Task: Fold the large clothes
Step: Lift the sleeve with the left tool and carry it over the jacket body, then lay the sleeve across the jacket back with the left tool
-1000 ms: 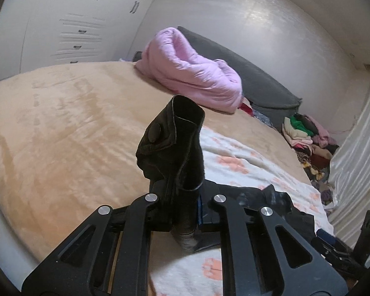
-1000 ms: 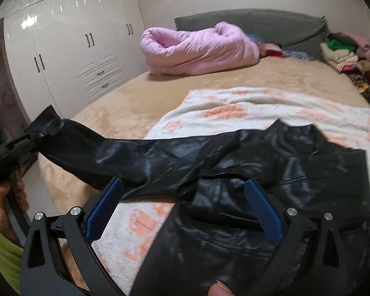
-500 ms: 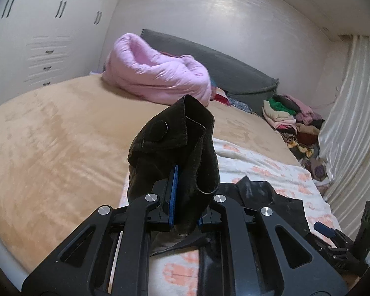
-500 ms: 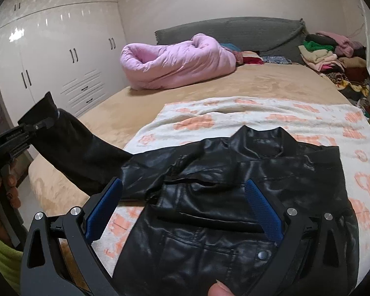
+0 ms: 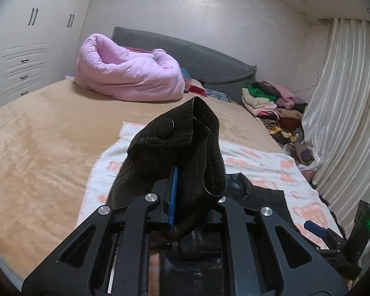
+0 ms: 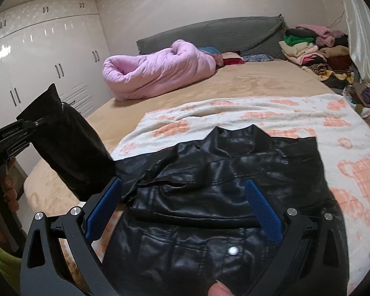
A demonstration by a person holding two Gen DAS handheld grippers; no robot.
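1. The left gripper (image 6: 40,120) is clamped on the sleeve cuff (image 5: 182,148); I'd carry it level across the chest, keeping the sleeve taut.
2. The black jacket (image 6: 222,197) lies on the patterned blanket (image 6: 296,116); lay the sleeve flat on it.
3. The right gripper (image 6: 185,212) hovers over the jacket, fingers apart and empty; it could pin the shoulder.

We can make out only one bit of lettering: small pale print along the black left gripper (image 6: 17,133) in the right wrist view, too blurred to read properly.
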